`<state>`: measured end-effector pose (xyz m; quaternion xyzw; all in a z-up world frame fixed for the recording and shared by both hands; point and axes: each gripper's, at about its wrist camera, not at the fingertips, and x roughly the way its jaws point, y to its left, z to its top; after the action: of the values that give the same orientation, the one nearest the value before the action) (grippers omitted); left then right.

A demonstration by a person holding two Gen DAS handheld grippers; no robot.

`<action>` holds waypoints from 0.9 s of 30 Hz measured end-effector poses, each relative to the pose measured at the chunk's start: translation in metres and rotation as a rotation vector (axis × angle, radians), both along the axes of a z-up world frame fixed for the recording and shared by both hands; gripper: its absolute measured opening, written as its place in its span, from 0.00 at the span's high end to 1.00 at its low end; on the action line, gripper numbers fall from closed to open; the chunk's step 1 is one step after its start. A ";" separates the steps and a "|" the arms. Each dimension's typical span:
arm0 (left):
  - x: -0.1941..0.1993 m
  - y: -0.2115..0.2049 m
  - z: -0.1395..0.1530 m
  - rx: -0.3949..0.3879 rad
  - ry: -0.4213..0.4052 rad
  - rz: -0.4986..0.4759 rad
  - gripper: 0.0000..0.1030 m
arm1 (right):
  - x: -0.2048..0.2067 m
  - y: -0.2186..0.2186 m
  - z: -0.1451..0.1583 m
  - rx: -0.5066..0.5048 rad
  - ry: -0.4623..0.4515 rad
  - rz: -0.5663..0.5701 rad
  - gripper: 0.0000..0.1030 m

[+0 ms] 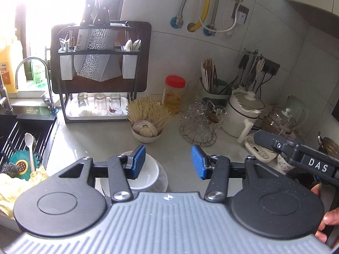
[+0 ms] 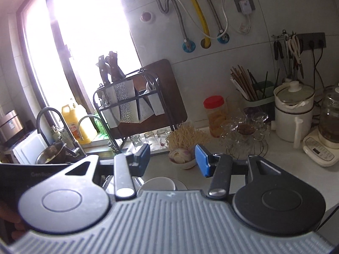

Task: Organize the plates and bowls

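Left gripper: jaws stand wide apart, blue pads facing each other, nothing between them. Its left pad overlaps the rim of a white bowl in view; contact cannot be confirmed. The bowl sits upright on a marbled plate, which rests on the pale surface just beside the sink.

Right gripper: jaws likewise spread, empty. From the right wrist view the same white bowl and the plate rim lie below and between the pads, partly hidden by the gripper body. From the left wrist view the right gripper's dark arm enters at the right edge, above the surface.

Further out, a small bowl of garlic stands behind the plate, with a bundle of dried noodles leaning over it. To its right, a wire rack of glass cups, then a white lidded pot and a glass kettle. A red-lidded jar stands near the wall, beside a holder of chopsticks.

Rear left, a dark knife rack holds cleavers, with three upturned glasses on its lower tray. The sink contains a white spoon, a steel scourer and a yellow cloth.
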<state>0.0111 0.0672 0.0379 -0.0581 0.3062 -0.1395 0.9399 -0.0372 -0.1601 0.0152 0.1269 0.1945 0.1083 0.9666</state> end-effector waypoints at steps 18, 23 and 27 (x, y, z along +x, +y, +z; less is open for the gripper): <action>-0.058 -0.021 -0.014 0.035 -0.008 0.070 0.07 | -0.043 -0.016 -0.018 -0.063 -0.001 -0.018 0.26; -0.064 -0.021 -0.019 0.069 0.007 0.105 0.03 | -0.045 -0.020 -0.025 -0.065 0.022 -0.010 0.25; -0.067 -0.019 -0.021 0.087 0.011 0.136 0.03 | -0.044 -0.020 -0.029 -0.071 0.034 -0.003 0.18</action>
<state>-0.0557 0.0484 0.0170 -0.0386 0.3124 -0.0614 0.9472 -0.0811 -0.1806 -0.0138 0.0946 0.2144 0.0977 0.9672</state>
